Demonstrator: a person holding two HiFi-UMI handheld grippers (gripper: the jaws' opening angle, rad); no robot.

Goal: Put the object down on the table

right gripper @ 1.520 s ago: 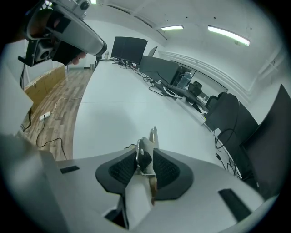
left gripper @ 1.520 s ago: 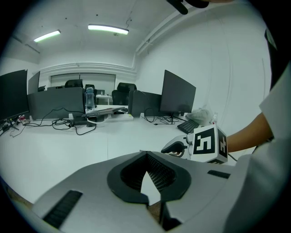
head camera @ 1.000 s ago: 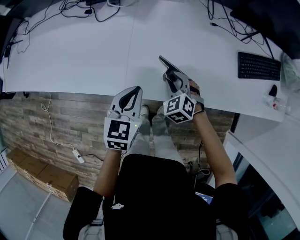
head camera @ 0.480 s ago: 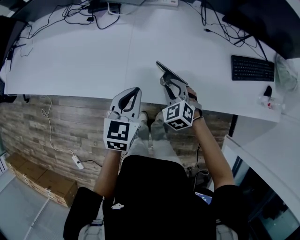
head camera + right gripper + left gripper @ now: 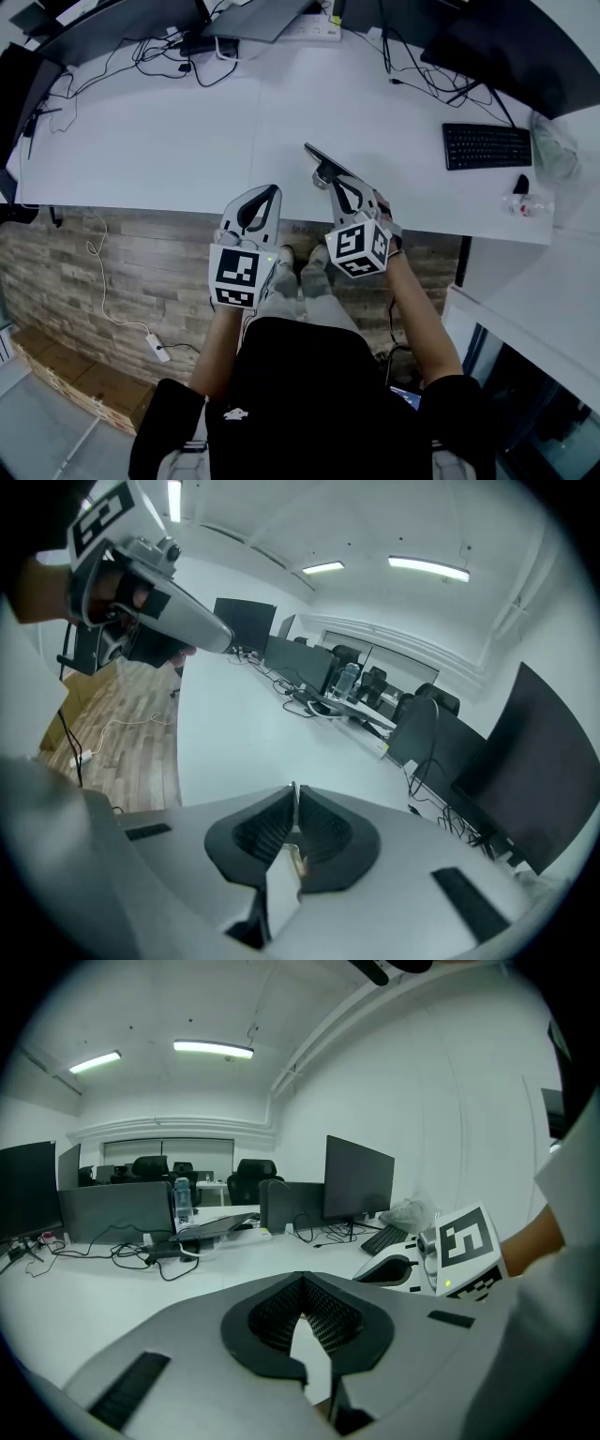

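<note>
The right gripper [image 5: 334,178] is clamped on a thin dark slab [image 5: 319,157], tilted over the white table's [image 5: 169,122] near edge at centre frame. The left gripper [image 5: 267,195] hangs beside it, jaws together on nothing.

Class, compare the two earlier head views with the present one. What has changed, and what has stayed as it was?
Hardly anything moved. The head camera tipped up, so more of the far desk shows. The right gripper still has its fingers shut on the thin dark object over the table near its front edge; nothing was let go. The left gripper stays shut and empty beside it.
</note>
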